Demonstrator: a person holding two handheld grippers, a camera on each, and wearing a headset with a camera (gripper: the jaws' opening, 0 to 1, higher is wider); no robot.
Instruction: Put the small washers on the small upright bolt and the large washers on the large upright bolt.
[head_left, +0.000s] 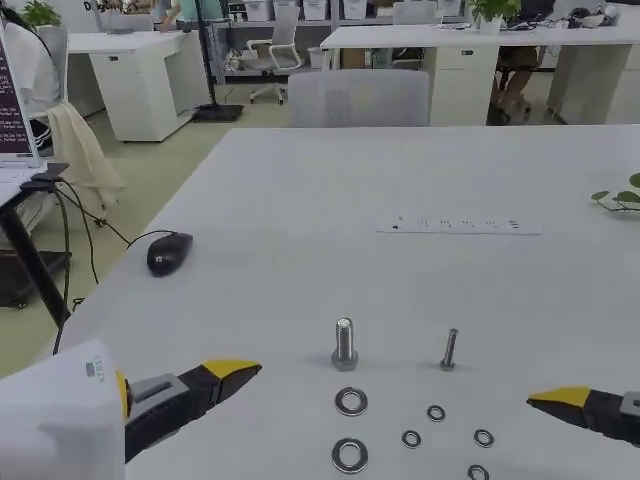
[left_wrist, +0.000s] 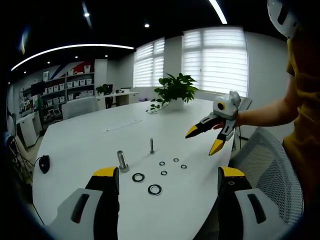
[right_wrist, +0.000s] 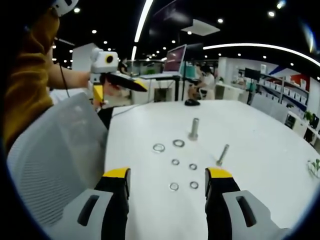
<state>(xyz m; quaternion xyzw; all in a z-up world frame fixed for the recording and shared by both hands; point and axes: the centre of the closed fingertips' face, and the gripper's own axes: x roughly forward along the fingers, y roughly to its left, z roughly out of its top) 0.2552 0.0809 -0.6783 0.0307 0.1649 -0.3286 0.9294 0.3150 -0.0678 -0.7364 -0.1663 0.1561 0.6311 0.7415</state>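
Even, soft overhead light, faint shadows, sharp focus; both gripper views bow at edges.

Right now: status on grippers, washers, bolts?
Left gripper, right gripper open, empty. Two large washers, four small washers loose on table; large bolt, small bolt bare. Nothing blocking.

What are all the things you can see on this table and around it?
table: 1, white, under everything
large bolt: 1, silver, upright, near the middle
small bolt: 1, silver, upright, to the large bolt's right
large washers: 2, silver, flat, in front of the large bolt
small washers: 4, silver, flat, in front of the small bolt
mouse: 1, black, table's left side
plant: 1, green, table's right edge
chair: 1, grey, behind the table
left gripper: 1, black, yellow tips, open
right gripper: 1, black, yellow tips, open
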